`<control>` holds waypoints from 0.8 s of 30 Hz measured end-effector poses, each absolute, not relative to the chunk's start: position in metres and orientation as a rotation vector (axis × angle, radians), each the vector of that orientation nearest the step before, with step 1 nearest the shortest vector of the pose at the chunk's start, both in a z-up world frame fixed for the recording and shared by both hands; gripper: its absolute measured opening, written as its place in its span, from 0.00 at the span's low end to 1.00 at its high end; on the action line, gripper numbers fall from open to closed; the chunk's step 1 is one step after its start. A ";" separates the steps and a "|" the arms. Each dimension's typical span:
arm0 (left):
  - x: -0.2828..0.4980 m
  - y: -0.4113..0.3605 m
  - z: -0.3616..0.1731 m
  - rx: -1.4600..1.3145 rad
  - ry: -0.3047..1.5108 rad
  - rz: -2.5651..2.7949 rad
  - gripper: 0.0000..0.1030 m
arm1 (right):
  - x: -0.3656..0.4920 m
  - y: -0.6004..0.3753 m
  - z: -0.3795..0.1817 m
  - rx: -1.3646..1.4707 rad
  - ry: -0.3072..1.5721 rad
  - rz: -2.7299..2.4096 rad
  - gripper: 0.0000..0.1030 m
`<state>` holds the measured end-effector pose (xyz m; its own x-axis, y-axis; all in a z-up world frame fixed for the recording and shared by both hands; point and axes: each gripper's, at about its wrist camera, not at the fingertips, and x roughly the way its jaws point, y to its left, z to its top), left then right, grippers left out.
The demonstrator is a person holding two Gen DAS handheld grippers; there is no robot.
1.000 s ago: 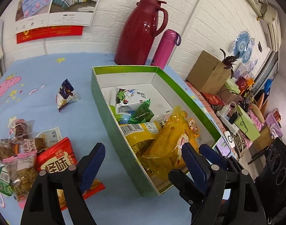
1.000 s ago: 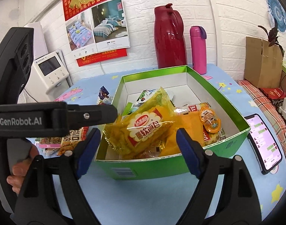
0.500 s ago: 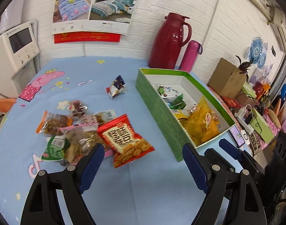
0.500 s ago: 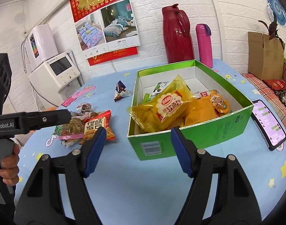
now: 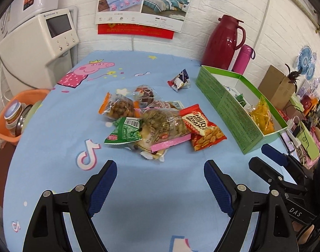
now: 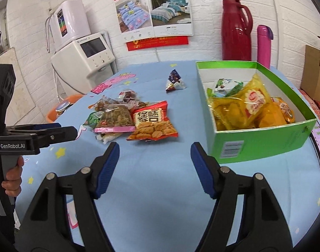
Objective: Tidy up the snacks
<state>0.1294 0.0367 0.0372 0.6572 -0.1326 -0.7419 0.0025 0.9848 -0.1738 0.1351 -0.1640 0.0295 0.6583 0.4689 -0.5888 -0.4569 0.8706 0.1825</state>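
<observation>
Left gripper [image 5: 160,180]: jaws spread wide, nothing between the blue pads, held over bare blue tablecloth [image 5: 54,130]. Right gripper [image 6: 154,163]: likewise spread and empty, over bare cloth at the near edge of the table.

Loose snacks lie in one heap directly ahead of the left gripper, near but not touching it. Nearest to it is the clear packet with a pink seal strip [image 5: 166,130], its long axis running roughly crosswise to the gripper's line of reach. Overlapped at its left is a green packet [image 5: 124,133]; at its right, the red snack bag [image 5: 202,127], long axis slanted away toward the box. Beyond sit an orange-edged packet [image 5: 117,109] and, well apart, a small triangular packet [image 5: 179,80].

The green cardboard box [image 6: 262,142] stands to the right of the heap, already holding yellow bread packets [image 6: 252,103] and others.

Judgement: the heap lies ahead and left of the right gripper, square before the left one; the left is better placed. The red bag sits nearest the box and nearest the right gripper.
</observation>
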 end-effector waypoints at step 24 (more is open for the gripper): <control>0.150 0.059 0.017 -0.206 0.890 -0.124 0.84 | 0.192 -0.106 -0.007 -0.216 0.794 0.514 0.30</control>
<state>0.1501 0.0594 0.0168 0.6237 -0.1926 -0.7576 0.0218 0.9731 -0.2294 0.1923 -0.1060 -0.0073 0.5865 0.3583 -0.7264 -0.5165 0.8562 0.0053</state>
